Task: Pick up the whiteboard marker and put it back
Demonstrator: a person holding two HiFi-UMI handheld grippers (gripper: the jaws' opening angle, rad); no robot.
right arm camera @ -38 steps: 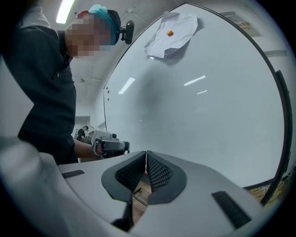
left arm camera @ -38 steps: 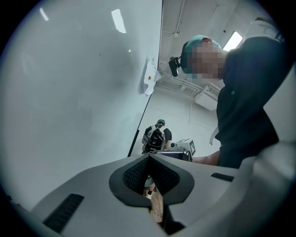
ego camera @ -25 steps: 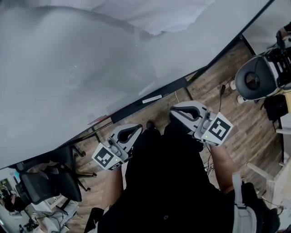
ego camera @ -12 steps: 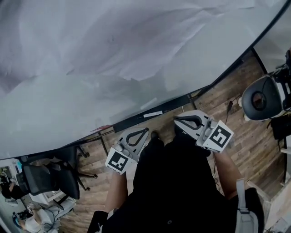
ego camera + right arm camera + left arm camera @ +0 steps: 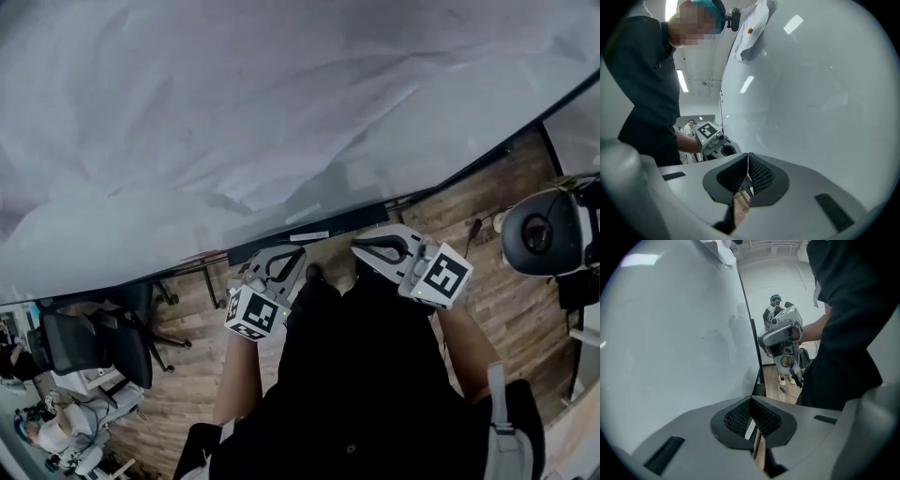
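A small white oblong thing (image 5: 309,235), possibly the whiteboard marker, lies on the dark ledge (image 5: 356,217) under the big whiteboard (image 5: 187,187). It also shows as a white sliver past the jaws in the left gripper view (image 5: 750,430). My left gripper (image 5: 298,253) (image 5: 751,400) is shut and empty, pointing down at the ledge just left of that thing. My right gripper (image 5: 358,249) (image 5: 748,155) is shut and empty, close to the ledge on its right. Each gripper shows in the other's view: the right gripper (image 5: 761,341) and the left gripper (image 5: 712,138).
The whiteboard stands right in front of me, with crinkled white sheeting (image 5: 234,103) over its upper part. A black office chair (image 5: 89,347) stands at the lower left on the wooden floor (image 5: 487,281). A round black and white device (image 5: 544,232) sits at the right.
The left gripper has moved right and down toward the ledge and rolled, so its marker cube faces another way. The right gripper has shifted a little left. Both stayed shut.
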